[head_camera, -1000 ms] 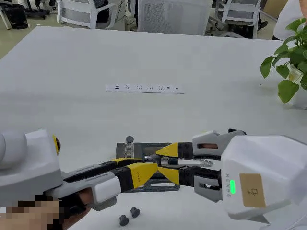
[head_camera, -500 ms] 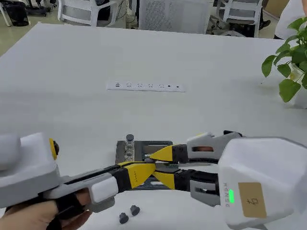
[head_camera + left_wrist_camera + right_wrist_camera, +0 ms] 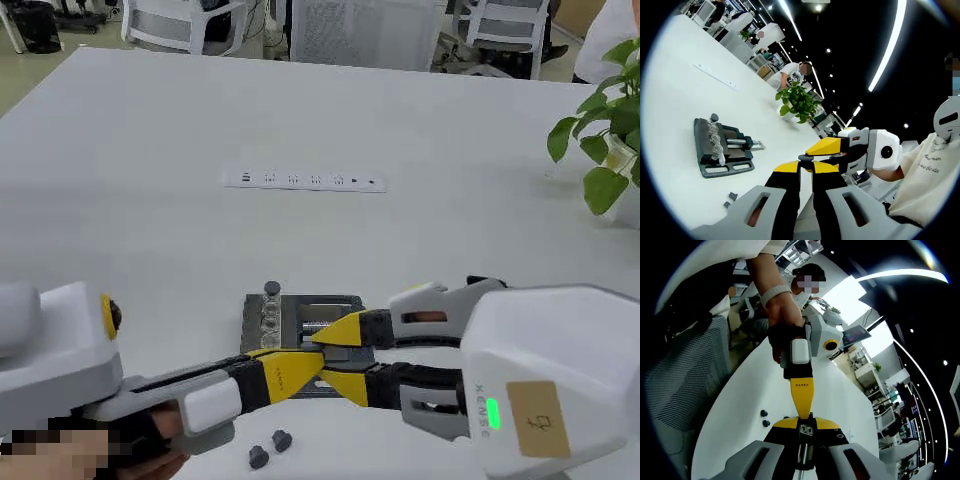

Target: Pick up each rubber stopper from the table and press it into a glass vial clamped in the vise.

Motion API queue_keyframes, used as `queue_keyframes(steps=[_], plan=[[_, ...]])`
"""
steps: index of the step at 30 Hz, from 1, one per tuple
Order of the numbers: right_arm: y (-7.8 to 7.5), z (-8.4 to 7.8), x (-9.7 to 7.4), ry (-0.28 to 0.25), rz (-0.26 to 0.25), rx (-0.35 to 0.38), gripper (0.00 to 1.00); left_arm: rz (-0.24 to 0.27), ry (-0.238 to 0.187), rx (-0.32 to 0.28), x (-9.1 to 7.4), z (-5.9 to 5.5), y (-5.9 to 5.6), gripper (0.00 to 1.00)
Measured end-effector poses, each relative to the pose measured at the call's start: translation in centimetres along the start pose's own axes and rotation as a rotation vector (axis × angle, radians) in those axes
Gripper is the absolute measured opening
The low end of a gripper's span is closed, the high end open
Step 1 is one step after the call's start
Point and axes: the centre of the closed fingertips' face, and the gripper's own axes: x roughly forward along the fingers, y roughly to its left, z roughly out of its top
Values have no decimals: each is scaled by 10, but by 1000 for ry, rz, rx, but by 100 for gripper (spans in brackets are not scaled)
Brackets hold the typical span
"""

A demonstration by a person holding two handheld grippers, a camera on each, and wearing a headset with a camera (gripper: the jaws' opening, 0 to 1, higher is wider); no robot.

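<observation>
The left tool (image 3: 314,361) comes in from the lower left of the head view, its yellow jaws close together. In the left gripper view they pinch a small dark piece (image 3: 806,158) at their tips, too small to name. The right tool (image 3: 324,358) enters from the lower right, its two yellow jaws apart, one above and one below the left tool's tip, which lies between them. Both tools hover over the near edge of the dark vise (image 3: 325,304), which sits on the white surface (image 3: 150,200) at the centre of the frame. A row of glass vials (image 3: 269,319) is clamped at the vise's left end. The farthest one carries a dark stopper (image 3: 272,289). Two loose rubber stoppers (image 3: 270,448) lie just beside each other on the surface at the bottom of the frame, below the left tool and apart from the vise. A white power strip (image 3: 300,181) lies farther up the surface, well beyond the vise. A potted plant (image 3: 600,140) stands at the right edge.
</observation>
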Motion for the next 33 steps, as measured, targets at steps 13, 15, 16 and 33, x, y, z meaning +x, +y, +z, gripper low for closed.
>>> queue_keyframes(steps=[13,15,16,33], plan=[[-6,-5,-7,-48,35,280,17,84,2,126,-9,-1,12,4],[-3,-5,-7,-54,73,312,18,86,22,180,-9,-4,11,4],[1,-5,-7,-57,103,335,19,92,31,212,-8,-5,12,4],[29,-1,-7,-32,367,485,17,65,241,767,-1,-34,-3,4]])
